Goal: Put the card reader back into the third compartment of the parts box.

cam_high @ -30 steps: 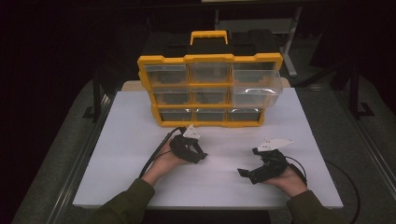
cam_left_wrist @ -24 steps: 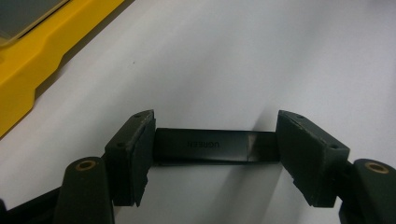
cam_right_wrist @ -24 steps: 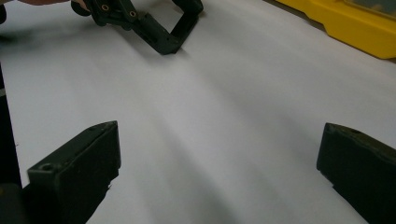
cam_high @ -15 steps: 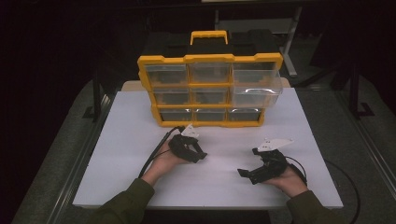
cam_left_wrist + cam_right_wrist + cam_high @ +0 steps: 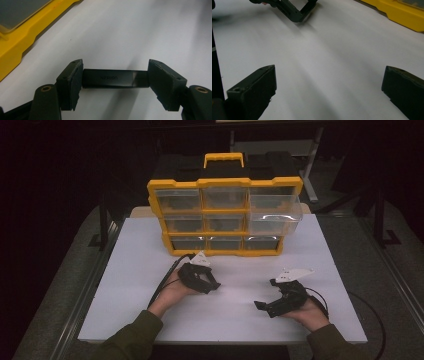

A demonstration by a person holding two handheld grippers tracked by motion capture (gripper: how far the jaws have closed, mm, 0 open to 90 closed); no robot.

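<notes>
A yellow drawer cabinet (image 5: 225,215) with clear drawers stands at the back of the white table; its upper right drawer (image 5: 274,212) is pulled out. My left gripper (image 5: 212,286) rests on the table in front of the cabinet, shut on a small black bar (image 5: 115,78) with faint lettering, held end to end between the pads. The cabinet's yellow base (image 5: 22,35) lies to the left in the left gripper view. My right gripper (image 5: 265,307) sits at the near right, open, with bare table between its pads (image 5: 254,87). The left gripper (image 5: 294,10) appears at the top of the right gripper view.
The white table top (image 5: 225,320) extends around both hands, with a dark floor past its edges. A black cable (image 5: 165,280) trails from the left gripper, another cable (image 5: 320,295) from the right. The cabinet's yellow base (image 5: 399,15) is at the upper right of the right gripper view.
</notes>
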